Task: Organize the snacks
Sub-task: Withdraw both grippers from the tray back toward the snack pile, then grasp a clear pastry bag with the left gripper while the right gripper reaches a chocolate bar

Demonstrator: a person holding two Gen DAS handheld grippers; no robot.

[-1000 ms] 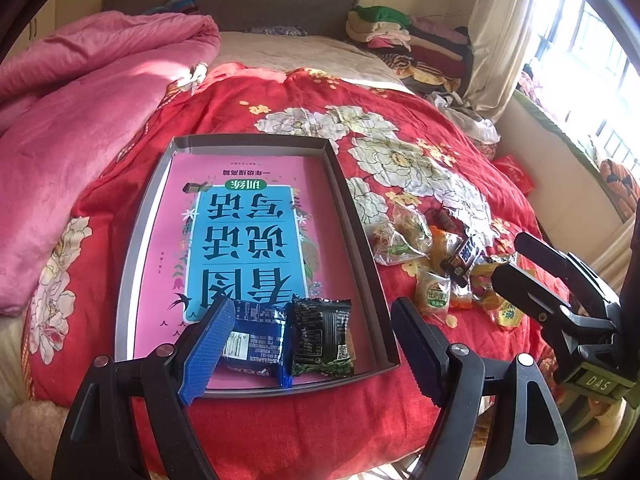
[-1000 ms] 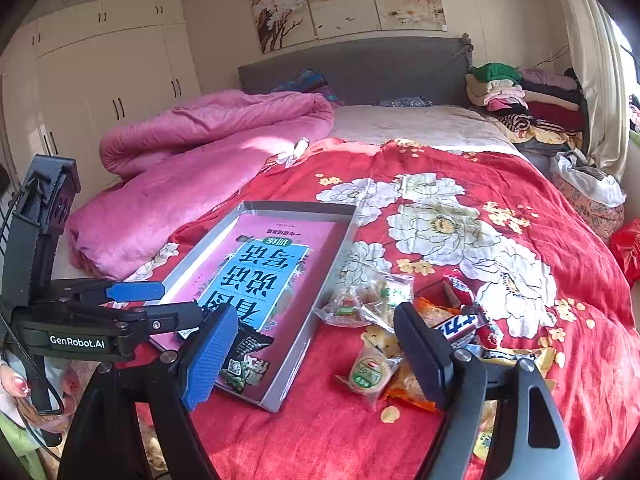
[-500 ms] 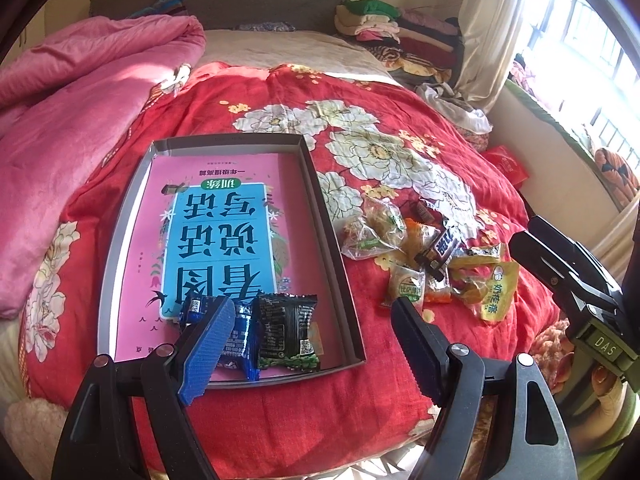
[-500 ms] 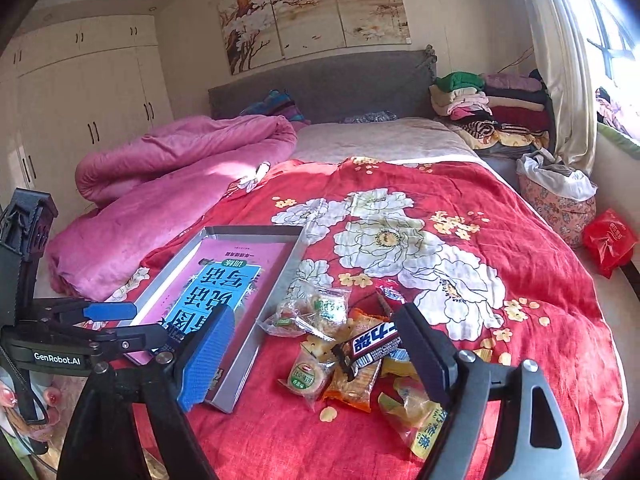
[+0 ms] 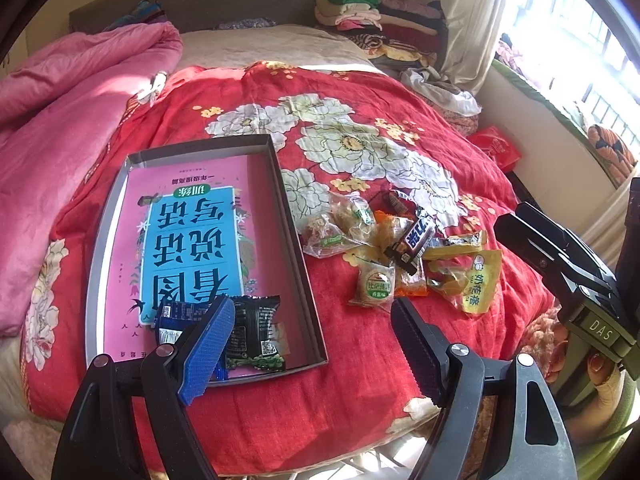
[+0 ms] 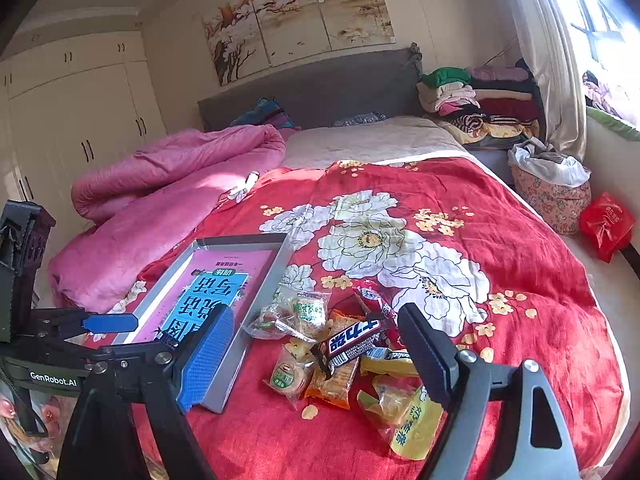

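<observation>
Nearest me, my left tongs [image 5: 312, 344] are released, jaws wide, nothing between them, above the near end of the grey tray [image 5: 296, 240]. My right tongs [image 6: 316, 344] are likewise released, empty, over the loose snack pile [image 6: 340, 344]. In the tray's near end lie a blue packet [image 5: 176, 316] and a black-and-green packet [image 5: 256, 334], side by side and touching, on a pink-and-blue book [image 5: 192, 240] lining the tray floor. Right of the tray, on the red floral bedspread [image 5: 380, 120], the pile includes a dark chocolate bar [image 6: 352, 342] and a yellow packet [image 5: 478, 280]. Far left: a pink quilt [image 6: 168, 184]. Farthest: folded clothes [image 6: 476, 96].
</observation>
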